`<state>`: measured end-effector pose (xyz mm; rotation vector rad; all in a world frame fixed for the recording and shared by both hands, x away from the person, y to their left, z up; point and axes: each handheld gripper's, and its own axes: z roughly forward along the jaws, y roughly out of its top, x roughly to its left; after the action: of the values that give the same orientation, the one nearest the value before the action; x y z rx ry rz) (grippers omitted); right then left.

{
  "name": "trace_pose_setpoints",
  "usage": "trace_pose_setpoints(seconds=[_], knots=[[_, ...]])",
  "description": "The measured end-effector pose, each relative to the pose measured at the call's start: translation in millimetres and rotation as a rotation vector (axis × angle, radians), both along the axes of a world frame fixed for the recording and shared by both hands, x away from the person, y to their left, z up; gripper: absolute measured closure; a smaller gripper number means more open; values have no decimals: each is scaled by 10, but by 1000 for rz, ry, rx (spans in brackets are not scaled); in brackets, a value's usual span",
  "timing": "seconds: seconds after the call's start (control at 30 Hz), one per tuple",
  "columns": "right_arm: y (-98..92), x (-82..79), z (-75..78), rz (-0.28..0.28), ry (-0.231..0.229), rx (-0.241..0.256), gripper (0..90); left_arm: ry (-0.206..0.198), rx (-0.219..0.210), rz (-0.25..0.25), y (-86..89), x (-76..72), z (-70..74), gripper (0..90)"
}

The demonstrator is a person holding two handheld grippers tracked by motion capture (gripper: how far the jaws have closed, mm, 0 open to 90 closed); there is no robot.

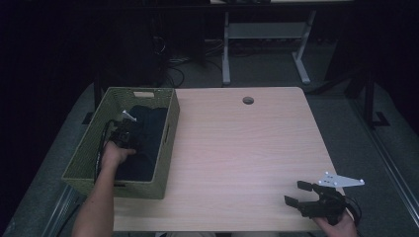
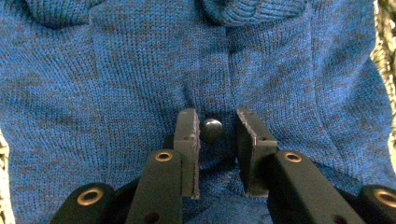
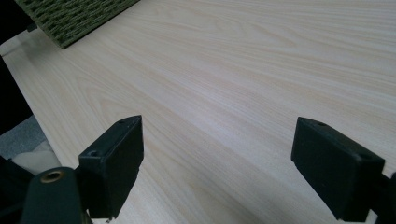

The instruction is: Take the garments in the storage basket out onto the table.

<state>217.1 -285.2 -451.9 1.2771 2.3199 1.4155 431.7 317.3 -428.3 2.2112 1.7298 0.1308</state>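
A dark blue knit garment (image 1: pixel 148 145) lies inside the green woven basket (image 1: pixel 169 129) at the table's left. My left gripper (image 1: pixel 131 131) reaches down into the basket onto it. In the left gripper view the blue knit (image 2: pixel 116 84) is close up, and the left gripper (image 2: pixel 217 127) has its jaws drawn near together on a raised fold that carries a dark round button (image 2: pixel 211 130). My right gripper (image 1: pixel 295 192) hovers at the table's near right corner, open, with nothing between its fingers. In its own view, the right gripper (image 3: pixel 217 135) has bare wood between its jaws.
The light wooden table (image 1: pixel 237 143) has a round cable hole (image 1: pixel 248 100) at its far edge. The basket's corner (image 3: pixel 70 18) lies far ahead of the right gripper. Woven basket wall (image 2: pixel 385 42) stands beside the garment. A white desk frame (image 1: pixel 226 49) stands on the floor beyond.
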Motion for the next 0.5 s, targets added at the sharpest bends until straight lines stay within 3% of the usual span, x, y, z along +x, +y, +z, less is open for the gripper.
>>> trace_pose_setpoints(seconds=[0.1,0.27,0.5], knots=[[-3,3,2,0,4,7,167,4,-56,44,60,1,9,725],[6,8,-4,5,0,6,166,0,-70,43,75,-9,40,728],[10,6,6,6,-1,13,166,-38,-141,60,169,-54,193,729]])
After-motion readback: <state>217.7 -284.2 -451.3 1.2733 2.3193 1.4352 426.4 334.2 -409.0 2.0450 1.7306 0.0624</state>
